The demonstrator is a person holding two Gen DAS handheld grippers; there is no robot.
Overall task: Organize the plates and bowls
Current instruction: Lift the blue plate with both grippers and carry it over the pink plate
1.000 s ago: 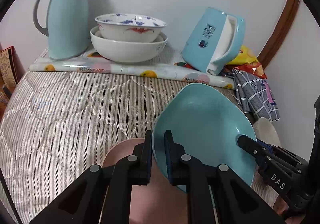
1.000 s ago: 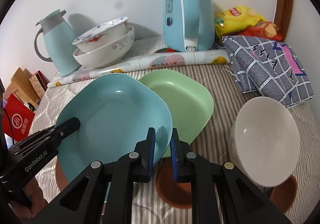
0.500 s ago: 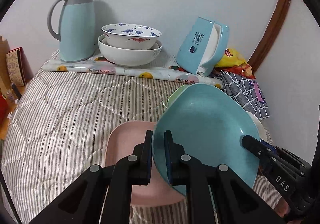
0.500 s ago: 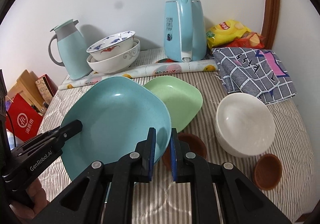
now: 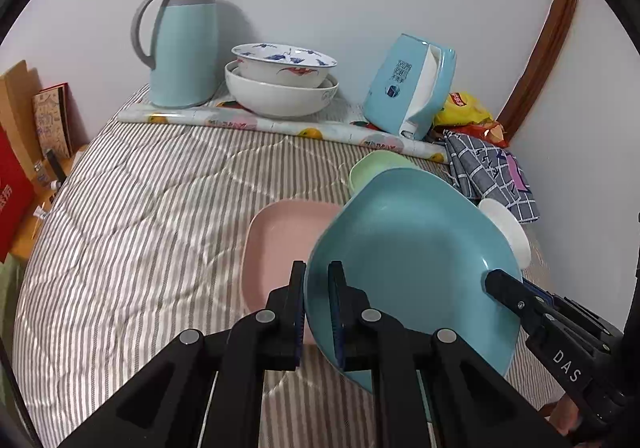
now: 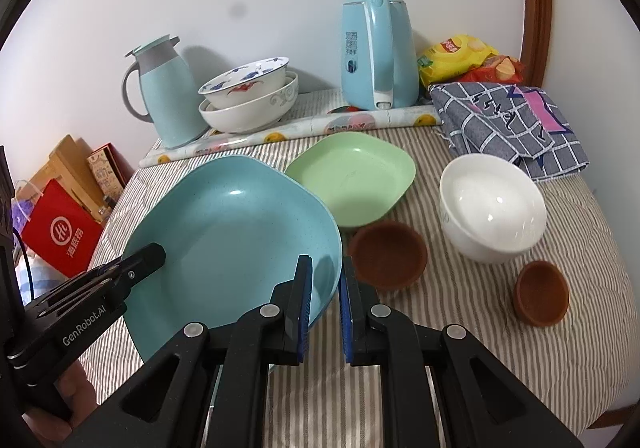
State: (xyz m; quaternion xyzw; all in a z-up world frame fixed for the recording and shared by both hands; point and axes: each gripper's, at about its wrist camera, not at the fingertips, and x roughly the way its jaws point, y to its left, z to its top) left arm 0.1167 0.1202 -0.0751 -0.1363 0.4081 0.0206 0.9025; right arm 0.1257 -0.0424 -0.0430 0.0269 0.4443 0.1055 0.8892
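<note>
Both grippers, the left gripper [image 5: 317, 312] and right gripper [image 6: 325, 308], pinch opposite rims of the blue plate [image 5: 412, 260], now raised higher above the striped bed (pink plate [image 5: 280, 236] uncovered beneath), apparently bound for stacking.

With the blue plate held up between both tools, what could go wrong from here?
1. The left tool and right tool each pinch only the rim of the blue plate; if they move unevenly, it could twist or slip.
2. The tilted plate hides part of the pink plate beneath it, so setting it down squarely is harder to judge.
3. The plate's edge hangs close to the larger brown bowl and green plate and may knock them.
</note>
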